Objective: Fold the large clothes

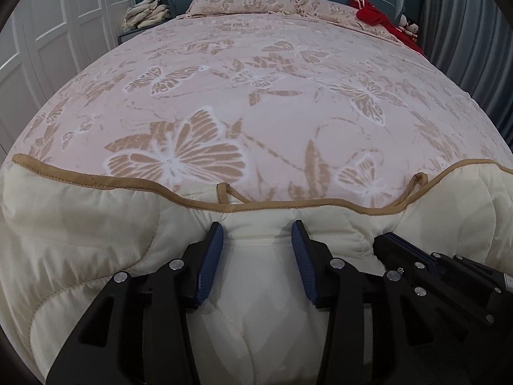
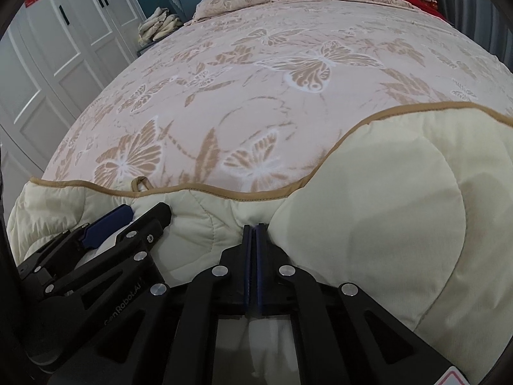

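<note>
Left wrist view shows the cream quilt (image 1: pixel 80 240) bunched along the foot of the bed, filling the frame from 8 o'clock round to 4 o'clock, so the folding looks barely begun: no neat fold is visible, only a heaped edge gathered near the grippers. The quilt is puffy, stitched in curved channels, matte and soft, edged with a tan binding (image 1: pixel 128 183) that carries small loops. The left gripper (image 1: pixel 258 235) has its jaws set partly apart around a raised ridge of quilt; whether the pads actually pinch it I cannot tell. At 4 o'clock the right gripper (image 2: pixel 255 228) lies close beside it, jaws clenched tight on a pinch of quilt. Beyond, the bedspread (image 1: pixel 256 102) is pink with raised tan butterflies, pillows (image 1: pixel 243 1) at 12 o'clock, a red garment (image 1: pixel 372 12) at 1 o'clock.
</note>
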`<state>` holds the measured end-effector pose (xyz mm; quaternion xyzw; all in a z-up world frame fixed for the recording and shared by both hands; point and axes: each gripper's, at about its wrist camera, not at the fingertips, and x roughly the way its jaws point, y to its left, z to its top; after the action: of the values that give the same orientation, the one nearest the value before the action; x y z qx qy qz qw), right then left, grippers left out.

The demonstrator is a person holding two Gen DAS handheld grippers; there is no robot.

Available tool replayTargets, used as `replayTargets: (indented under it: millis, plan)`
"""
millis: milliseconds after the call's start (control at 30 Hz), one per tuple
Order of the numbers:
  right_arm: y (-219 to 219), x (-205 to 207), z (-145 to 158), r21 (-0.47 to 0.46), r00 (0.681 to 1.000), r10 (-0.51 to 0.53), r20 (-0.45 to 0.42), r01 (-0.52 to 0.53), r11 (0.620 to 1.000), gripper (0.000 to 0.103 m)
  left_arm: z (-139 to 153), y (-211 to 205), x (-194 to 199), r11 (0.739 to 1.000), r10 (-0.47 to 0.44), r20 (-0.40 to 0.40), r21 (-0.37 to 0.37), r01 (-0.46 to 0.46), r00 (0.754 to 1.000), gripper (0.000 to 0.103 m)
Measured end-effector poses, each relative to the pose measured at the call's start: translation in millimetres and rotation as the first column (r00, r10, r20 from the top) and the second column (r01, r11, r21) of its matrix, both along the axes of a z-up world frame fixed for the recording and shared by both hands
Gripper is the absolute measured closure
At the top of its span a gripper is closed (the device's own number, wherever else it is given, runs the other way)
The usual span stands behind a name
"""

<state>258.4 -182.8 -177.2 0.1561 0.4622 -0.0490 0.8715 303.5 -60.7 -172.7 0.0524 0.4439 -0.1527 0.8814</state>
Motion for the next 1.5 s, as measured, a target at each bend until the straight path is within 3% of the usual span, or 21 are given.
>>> replayTargets:
  millis: [433, 500, 533, 600, 667, 767, 867, 900, 1033, 1200, 1267, 1333, 1467, 1500]
  plan:
    - [-7.5, 3.7, -1.3, 0.06, 0.998, -0.039, 0.039, 0.037, 0.998, 0.103, 1.9, -4.0, 0.4, 1.0, 0.006, 0.013, 0.021, -0.007, 1.0, 0.059]
    - [-14.3, -3.7, 11.8, 0.082, 0.995, -0.082, 0.06, 0.077, 0.994, 0.103, 15.1, 7.2, 0.2, 1.0, 0.015, -0.011, -0.022, -0.016, 1.0, 0.058]
    - [-23.0, -15.4, 27.6, 0.069, 0.984, -0.161, 0.078, 0.156, 0.985, 0.103, 30.1, 25.3, -2.4, 0.996, 0.058, -0.024, -0.069, -0.06, 0.998, 0.058]
    - [-39.8, -50.2, 63.8, 0.069, 0.949, -0.268, 0.168, 0.26, 0.963, 0.09, 61.2, 70.5, -15.1, 0.977, 0.142, -0.021, -0.157, -0.143, 0.99, 0.047]
    - [-43.6, -79.7, 92.6, 0.024, 0.956, -0.227, 0.187, 0.226, 0.974, 0.09, 91.5, 129.2, -38.6, 0.954, 0.198, -0.013, -0.226, -0.196, 0.98, 0.024]
    - [-31.5, -126.8, 105.2, -0.006, 0.986, -0.116, 0.116, 0.117, 0.993, 0.09, 103.6, 209.1, -79.2, 0.927, 0.286, -0.059, -0.237, -0.292, 0.956, 0.018]
    - [-4.4, -167.3, 88.2, 0.101, 0.999, -0.04, 0.02, 0.038, 0.994, 0.09, 79.1, 264.8, -111.7, 0.881, 0.366, -0.193, -0.243, -0.406, 0.91, 0.018]
    - [7.9, -175.5, 82.2, 0.108, 1.0, -0.024, -0.003, 0.025, 0.994, 0.09, 68.2, 277.3, -122.4, 0.857, 0.376, -0.239, -0.279, -0.434, 0.895, 0.018]
    - [46.4, -188.3, 64.8, 0.134, 0.999, 0.015, -0.05, -0.008, 0.991, 0.091, 38.4, 290.3, -147.6, 0.786, 0.342, -0.372, -0.39, -0.48, 0.863, 0.018]
    - [61.5, -185.1, 49.1, 0.091, 0.996, 0.031, -0.08, -0.024, 0.996, 0.091, 24.4, 263.5, -148.6, 0.778, 0.242, -0.396, -0.466, -0.421, 0.886, 0.017]
    - [60.0, -185.4, 41.6, 0.089, 0.996, 0.03, -0.088, -0.022, 0.996, 0.091, 19.5, 252.8, -143.1, 0.778, 0.232, -0.413, -0.464, -0.423, 0.881, 0.017]
    - [56.8, -188.5, 35.6, 0.098, 0.996, 0.026, -0.087, -0.017, 0.995, 0.093, 19.3, 240.5, -137.8, 0.795, 0.232, -0.403, -0.446, -0.412, 0.885, 0.021]
    - [52.3, -186.8, 32.3, 0.12, 0.995, 0.016, -0.097, -0.004, 0.993, 0.097, 34.9, 227.3, -143.0, 0.809, 0.211, -0.386, -0.447, -0.382, 0.898, 0.064]
    - [50.6, -187.7, 34.7, 0.132, 0.995, 0.009, -0.103, 0.005, 0.991, 0.098, 43.2, 226.5, -146.3, 0.813, 0.205, -0.372, -0.45, -0.37, 0.905, 0.069]
